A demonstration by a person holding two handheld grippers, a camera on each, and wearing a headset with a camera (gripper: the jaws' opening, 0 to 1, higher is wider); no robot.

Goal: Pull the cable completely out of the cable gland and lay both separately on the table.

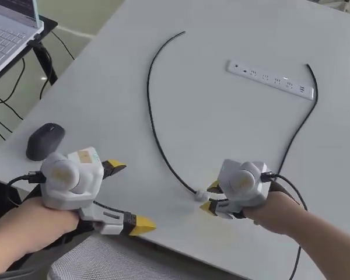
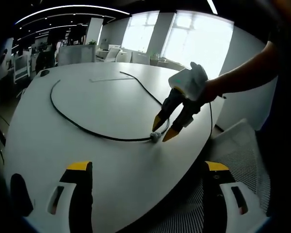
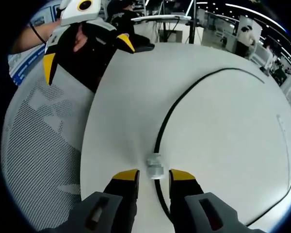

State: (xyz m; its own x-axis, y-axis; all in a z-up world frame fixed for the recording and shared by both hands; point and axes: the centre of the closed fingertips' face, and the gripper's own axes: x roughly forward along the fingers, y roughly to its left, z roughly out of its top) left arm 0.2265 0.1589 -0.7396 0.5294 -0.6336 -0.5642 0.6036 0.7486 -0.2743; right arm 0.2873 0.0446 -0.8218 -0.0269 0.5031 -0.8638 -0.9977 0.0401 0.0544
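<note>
Two grippers hang over the white table (image 1: pixel 221 116). At left, near a dark computer mouse (image 1: pixel 45 140), the left gripper (image 1: pixel 131 195) has its jaws spread wide, gripping nothing. The long black cable (image 1: pixel 151 116) curves across to the small grey plastic cable gland (image 1: pixel 202 196) threaded on it, which lies between the right gripper's (image 1: pixel 209 197) part-open jaws.

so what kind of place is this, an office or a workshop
Most likely an open-plan office: a large white table carrying a power strip and a mouse, a laptop beside it, and big windows behind in the left gripper view.
</note>
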